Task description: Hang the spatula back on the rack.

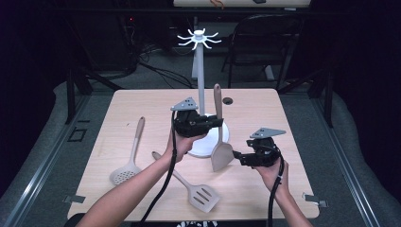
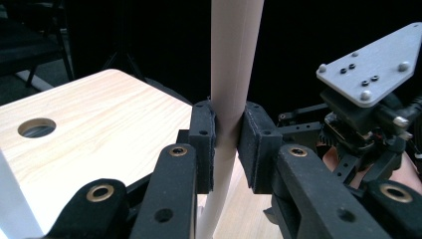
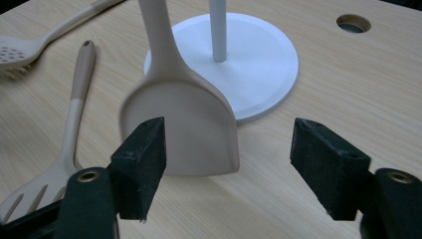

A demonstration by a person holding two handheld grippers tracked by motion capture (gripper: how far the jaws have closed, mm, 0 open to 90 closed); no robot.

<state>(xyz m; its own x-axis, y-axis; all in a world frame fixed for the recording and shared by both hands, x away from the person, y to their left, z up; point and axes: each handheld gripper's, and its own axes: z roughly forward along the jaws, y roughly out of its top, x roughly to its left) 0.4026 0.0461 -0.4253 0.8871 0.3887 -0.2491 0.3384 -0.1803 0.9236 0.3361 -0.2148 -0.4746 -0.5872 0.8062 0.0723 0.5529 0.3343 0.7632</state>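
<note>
The right gripper (image 1: pixel 238 156), jaws spread wide and empty, sits just in front of the white stand base (image 3: pixel 271 64), beside the spatula (image 1: pixel 220 137) blade. The left gripper (image 1: pixel 218 122) clamps the spatula handle, holding it upright before the base. The spatula's tip is cut off in the left gripper view; open tabletop (image 1: pixel 265 118) lies right of the base.

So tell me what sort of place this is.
Probably a lab or studio set up for recording, not a kitchen. A bare wooden table stands on grey flooring against a dark backdrop, cables trail across the floor behind it, and a folding chair sits at the back.
</note>
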